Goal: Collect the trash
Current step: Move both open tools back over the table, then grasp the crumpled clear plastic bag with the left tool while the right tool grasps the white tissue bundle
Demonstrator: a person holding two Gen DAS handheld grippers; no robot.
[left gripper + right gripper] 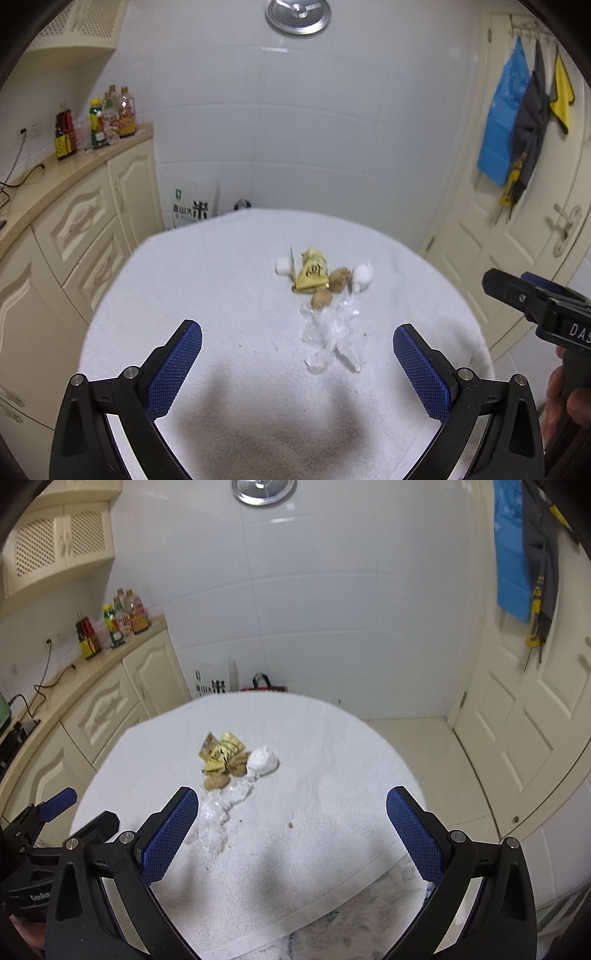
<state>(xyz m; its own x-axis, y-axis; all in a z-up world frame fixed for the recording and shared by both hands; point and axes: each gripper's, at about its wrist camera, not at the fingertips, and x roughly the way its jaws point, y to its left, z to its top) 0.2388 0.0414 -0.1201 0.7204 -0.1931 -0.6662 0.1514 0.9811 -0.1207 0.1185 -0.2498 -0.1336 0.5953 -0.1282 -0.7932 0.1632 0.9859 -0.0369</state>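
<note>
A small heap of trash lies on a white towel (229,280) over a table. It holds a yellow wrapper (312,275), two brown walnut-like lumps (338,278), a white crumpled tissue (362,275), a white lump (282,266) and a clear plastic glove (332,332). The right wrist view shows the wrapper (221,755), the tissue (262,762) and the glove (218,812). My left gripper (297,350) is open and empty, just short of the glove. My right gripper (291,821) is open and empty, to the right of the heap.
Cream cabinets (85,229) with sauce bottles (96,122) on the counter stand to the left. A white door (524,221) with hanging cloths is on the right. A rice bag (190,210) and a red bag (264,686) sit on the floor behind the table.
</note>
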